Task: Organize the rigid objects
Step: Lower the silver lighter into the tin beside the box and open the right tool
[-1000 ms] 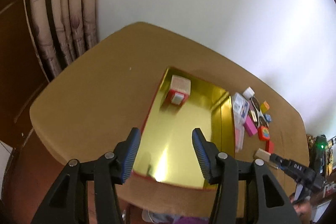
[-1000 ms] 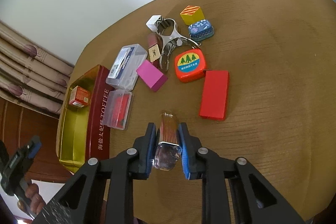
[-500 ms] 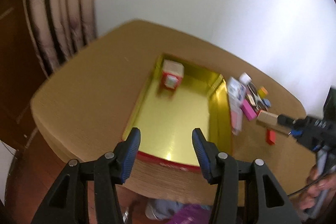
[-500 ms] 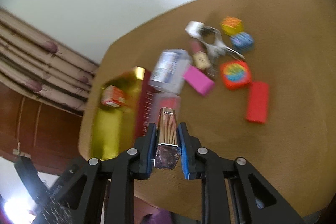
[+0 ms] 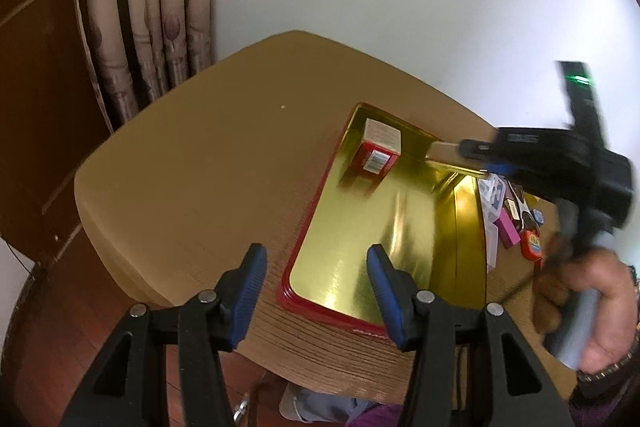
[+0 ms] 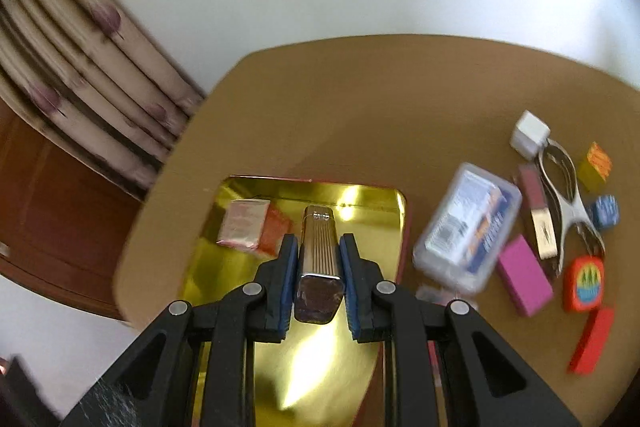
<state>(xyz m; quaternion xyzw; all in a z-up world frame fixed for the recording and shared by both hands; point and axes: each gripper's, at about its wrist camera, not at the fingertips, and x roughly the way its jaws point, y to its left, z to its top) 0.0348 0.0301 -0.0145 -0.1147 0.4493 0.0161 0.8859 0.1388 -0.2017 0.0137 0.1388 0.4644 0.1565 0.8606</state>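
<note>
Clamping a ribbed metal lighter (image 6: 319, 247) between its blue pads (image 6: 289, 267), the right gripper (image 6: 318, 277) hangs above the gold tin (image 6: 372, 205), the lighter's far tip pointing toward twelve o'clock over the tin's shiny floor. At ten o'clock from the lighter a small red and cream box (image 6: 252, 229) stands in the tin near its far wall. On the wooden table (image 6: 360, 107), at three o'clock from the tin, lies the loose clutter: a clear plastic case (image 6: 468, 227) just beside the tin's rim, a pink block (image 6: 524, 275) at its four o'clock, a white cube (image 6: 529, 134) farther off at one o'clock, a metal clip tool (image 6: 568, 203), a yellow cube (image 6: 598, 165), a blue tin (image 6: 606, 211), an orange tape measure (image 6: 584, 283) and a red block (image 6: 592, 341) at the right edge.

From the left wrist view, the left gripper (image 5: 316, 291) stands with its jaws apart and nothing between them, poised over the near rim of the gold tin (image 5: 320, 311). The small box (image 5: 378, 151) sits at twelve o'clock in the tin's far corner. At two o'clock the right gripper (image 5: 480, 157) reaches in over the tin's far right corner, carrying the lighter (image 5: 442, 153), with a person's hand (image 5: 592, 311) around its handle at three o'clock. The curtain (image 5: 152, 7) hangs at eleven o'clock beyond the table (image 5: 200, 167).
</note>
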